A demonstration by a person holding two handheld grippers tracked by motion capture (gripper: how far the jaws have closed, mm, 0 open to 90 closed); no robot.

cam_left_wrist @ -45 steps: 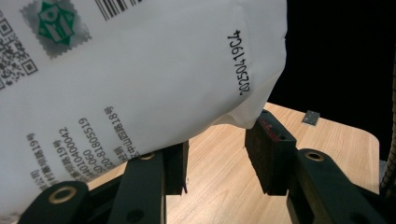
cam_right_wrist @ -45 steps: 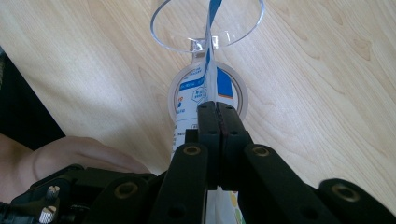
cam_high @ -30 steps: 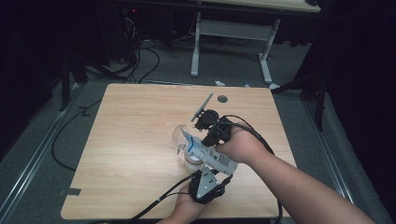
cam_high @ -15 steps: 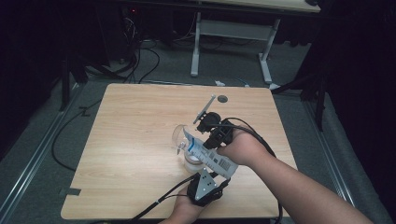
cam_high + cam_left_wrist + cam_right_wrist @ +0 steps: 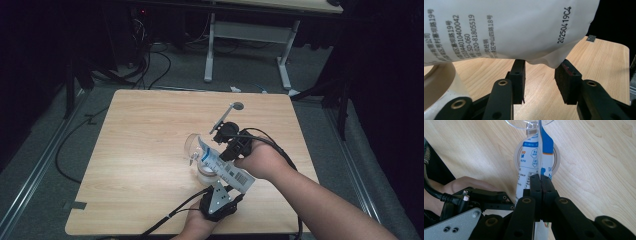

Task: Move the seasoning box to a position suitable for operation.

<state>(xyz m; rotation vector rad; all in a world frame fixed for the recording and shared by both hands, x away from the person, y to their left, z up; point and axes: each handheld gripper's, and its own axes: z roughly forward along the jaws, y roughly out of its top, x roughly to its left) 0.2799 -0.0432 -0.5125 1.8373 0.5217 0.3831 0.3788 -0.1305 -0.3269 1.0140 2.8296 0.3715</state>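
White pouch (image 5: pixel 537 157) pinched in the right gripper (image 5: pixel 540 178) — left gripper (image 5: pixel 541 75) gapes beneath it.

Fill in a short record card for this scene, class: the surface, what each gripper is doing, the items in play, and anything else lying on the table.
surface: wooden table
right gripper: shut on the pouch
pouch: white and blue printed pouch, held tilted above the cup
left gripper: jaws apart just under the pouch's lower corner, no grip visible
cup: white, on the table below the pouch
clear round container: at the pouch's upper end
other item: long-handled spoon lying toward the far edge
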